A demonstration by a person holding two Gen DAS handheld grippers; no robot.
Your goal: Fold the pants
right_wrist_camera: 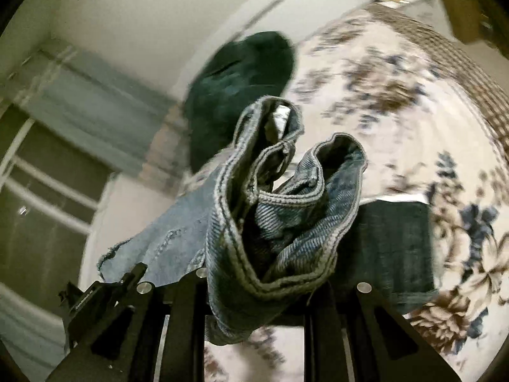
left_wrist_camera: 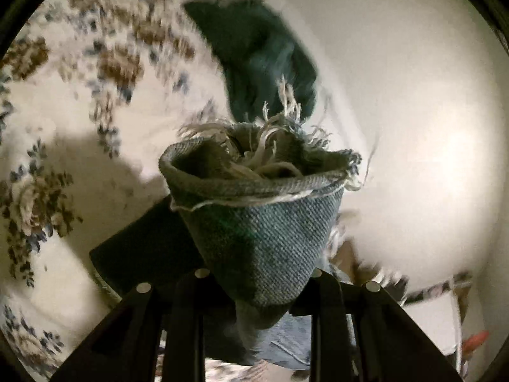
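The pants are blue denim jeans. In the left wrist view my left gripper (left_wrist_camera: 259,283) is shut on a frayed leg hem (left_wrist_camera: 254,191) of the jeans, bunched into a cone above the fingers. In the right wrist view my right gripper (right_wrist_camera: 264,286) is shut on the stitched waistband (right_wrist_camera: 273,210) of the jeans, which stands up crumpled between the fingers. More denim (right_wrist_camera: 171,238) hangs off to the left, with the other gripper (right_wrist_camera: 95,299) showing below it. Both ends are held up above the bed.
A bed with a floral cream cover (left_wrist_camera: 79,127) (right_wrist_camera: 397,111) lies below. A dark green crumpled garment (left_wrist_camera: 264,57) (right_wrist_camera: 241,89) lies on it, and a dark folded cloth (right_wrist_camera: 394,248) (left_wrist_camera: 149,254) lies near the grippers. White wall (left_wrist_camera: 397,95) and a window (right_wrist_camera: 47,191) stand beyond.
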